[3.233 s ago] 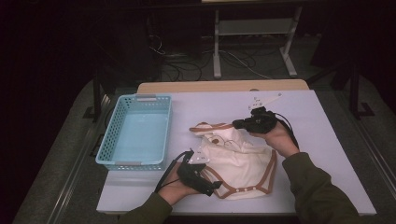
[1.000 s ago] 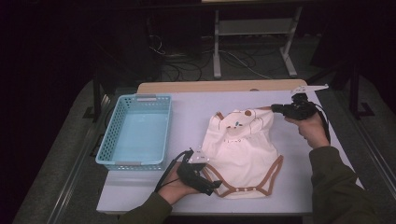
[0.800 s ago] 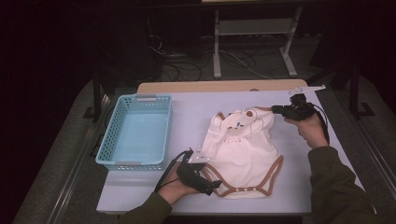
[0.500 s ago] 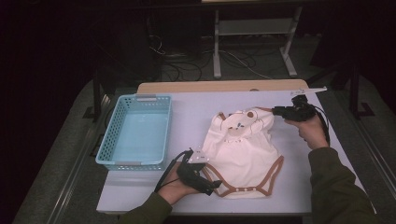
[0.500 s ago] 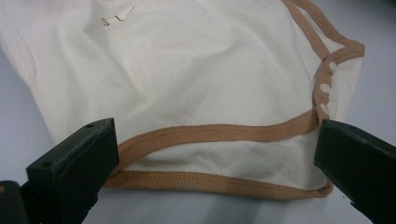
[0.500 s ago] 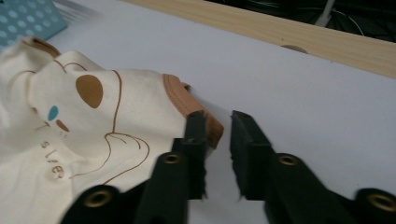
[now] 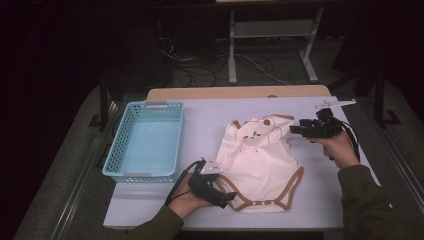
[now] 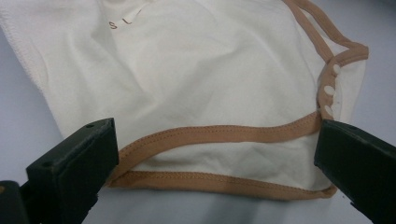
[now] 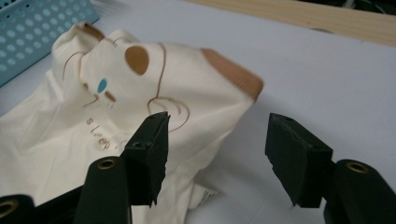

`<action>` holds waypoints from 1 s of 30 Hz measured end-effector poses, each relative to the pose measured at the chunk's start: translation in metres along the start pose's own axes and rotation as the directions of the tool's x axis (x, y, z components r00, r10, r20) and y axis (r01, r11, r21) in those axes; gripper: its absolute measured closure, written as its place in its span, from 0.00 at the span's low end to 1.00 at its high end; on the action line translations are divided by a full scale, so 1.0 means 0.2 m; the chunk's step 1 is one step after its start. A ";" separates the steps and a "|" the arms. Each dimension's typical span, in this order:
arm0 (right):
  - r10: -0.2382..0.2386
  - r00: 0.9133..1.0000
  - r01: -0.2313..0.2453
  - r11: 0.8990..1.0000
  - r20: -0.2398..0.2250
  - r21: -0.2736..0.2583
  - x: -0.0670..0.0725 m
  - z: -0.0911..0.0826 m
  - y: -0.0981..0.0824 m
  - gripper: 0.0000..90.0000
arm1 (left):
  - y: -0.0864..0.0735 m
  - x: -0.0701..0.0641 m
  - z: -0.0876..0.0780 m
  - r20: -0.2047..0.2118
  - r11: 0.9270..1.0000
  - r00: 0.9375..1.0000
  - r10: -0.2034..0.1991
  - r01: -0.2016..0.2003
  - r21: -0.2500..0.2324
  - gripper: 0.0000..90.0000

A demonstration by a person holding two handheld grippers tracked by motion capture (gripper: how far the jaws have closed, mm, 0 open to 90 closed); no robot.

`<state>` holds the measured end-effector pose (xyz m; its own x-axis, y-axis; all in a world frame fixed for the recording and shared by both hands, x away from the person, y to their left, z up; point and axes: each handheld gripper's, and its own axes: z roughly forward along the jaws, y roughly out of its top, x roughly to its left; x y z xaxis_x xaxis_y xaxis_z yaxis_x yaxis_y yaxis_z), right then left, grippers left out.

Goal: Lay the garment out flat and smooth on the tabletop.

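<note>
Done: we spread the cream baby bodysuit with brown trim flat, right of the blue plastic basket.
Left gripper: jaws wide, holding nothing.
Right gripper: jaws just opening, sleeve let go.
Left: folding, into basket.

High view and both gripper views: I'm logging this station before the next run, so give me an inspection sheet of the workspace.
Surface: pale table, wooden strip along the far edge.
Job's things: cream baby bodysuit with brown trim lies spread flat; light blue basket holds nothing.
Clutter: nothing seen.
Grippers: left claw open at the bodysuit's bottom hem; right claw has just been opening, shoulder corner lies loose before it.
Cables: black cable trails from the left claw.
Surroundings: dark floor, floor cables, metal stand.
</note>
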<state>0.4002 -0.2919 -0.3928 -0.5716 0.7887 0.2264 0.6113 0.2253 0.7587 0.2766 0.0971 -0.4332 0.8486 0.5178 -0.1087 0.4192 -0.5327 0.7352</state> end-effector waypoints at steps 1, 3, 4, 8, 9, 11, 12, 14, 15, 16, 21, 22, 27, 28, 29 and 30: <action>-0.006 1.000 0.006 1.000 -0.005 0.004 0.01 0.00 -0.01 0.42 | 0.00 0.00 0.00 -0.001 1.000 1.000 0.002 -0.002 0.002 0.00; -0.017 1.000 0.017 1.000 -0.011 0.015 0.03 -0.01 -0.03 0.41 | 0.00 0.00 0.00 -0.004 1.000 1.000 -0.012 0.012 -0.013 0.00; -0.020 1.000 0.021 1.000 -0.013 0.020 0.04 -0.01 -0.04 0.41 | 0.00 0.01 0.00 -0.004 1.000 1.000 -0.005 0.005 -0.005 0.00; -0.034 0.999 0.035 0.999 -0.018 0.035 0.07 0.00 -0.07 0.40 | 0.00 0.01 -0.01 -0.007 1.000 1.000 -0.005 0.005 -0.005 0.00; -0.034 0.999 0.034 0.999 -0.022 0.037 0.08 -0.01 -0.07 0.40 | 0.00 0.01 -0.01 -0.008 1.000 1.000 -0.016 0.015 -0.014 0.00; -0.040 0.999 0.041 0.998 -0.023 0.040 0.09 -0.01 -0.09 0.40 | 0.00 0.01 -0.01 -0.007 1.000 1.000 -0.018 0.018 -0.016 0.00; -0.037 0.999 0.039 0.998 -0.022 0.048 0.10 -0.01 -0.10 0.39 | 0.00 0.01 -0.01 -0.010 1.000 1.000 -0.023 0.023 -0.020 0.00; -0.043 0.999 0.044 0.998 -0.022 0.052 0.12 -0.01 -0.11 0.39 | 0.00 0.01 -0.01 -0.010 1.000 1.000 -0.022 0.022 -0.019 0.00; -0.044 0.999 0.045 0.998 -0.025 0.051 0.12 -0.02 -0.12 0.39 | 0.00 0.01 -0.01 -0.011 1.000 1.000 -0.023 0.022 -0.020 0.00; -0.045 0.999 0.047 0.998 -0.029 0.053 0.13 -0.02 -0.13 0.39 | 0.00 0.02 -0.01 -0.010 1.000 1.000 -0.012 0.012 -0.010 0.00; -0.056 0.998 0.058 0.996 -0.036 0.061 0.17 -0.04 -0.18 0.37 | 0.00 0.01 -0.01 -0.014 1.000 1.000 -0.017 0.017 -0.012 0.00; -0.057 0.998 0.060 0.996 -0.035 0.066 0.18 -0.04 -0.19 0.37 | 0.01 0.02 -0.01 -0.014 1.000 1.000 -0.006 0.006 0.001 0.00; -0.060 0.997 0.064 0.995 -0.050 0.081 0.21 -0.05 -0.25 0.37 | 0.01 0.01 0.00 -0.015 1.000 1.000 -0.003 0.003 0.006 0.00; -0.064 0.997 0.068 0.994 -0.051 0.086 0.22 -0.05 -0.26 0.37 | 0.01 0.01 0.00 -0.015 1.000 1.000 -0.005 0.005 0.005 0.00; -0.066 0.996 0.070 0.993 -0.053 0.091 0.23 -0.05 -0.26 0.36 | 0.01 0.02 0.00 -0.017 1.000 1.000 -0.007 0.007 0.003 0.00; -0.072 0.996 0.077 0.993 -0.054 0.092 0.23 -0.06 -0.27 0.36 | 0.01 0.01 0.01 -0.019 1.000 1.000 -0.019 0.018 -0.007 0.00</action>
<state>0.3340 -0.2736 -0.4166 -0.6430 0.7381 0.2043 0.6136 0.3370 0.7141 0.2801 0.0964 -0.4328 0.8343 0.5403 -0.1096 0.4327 -0.5186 0.7374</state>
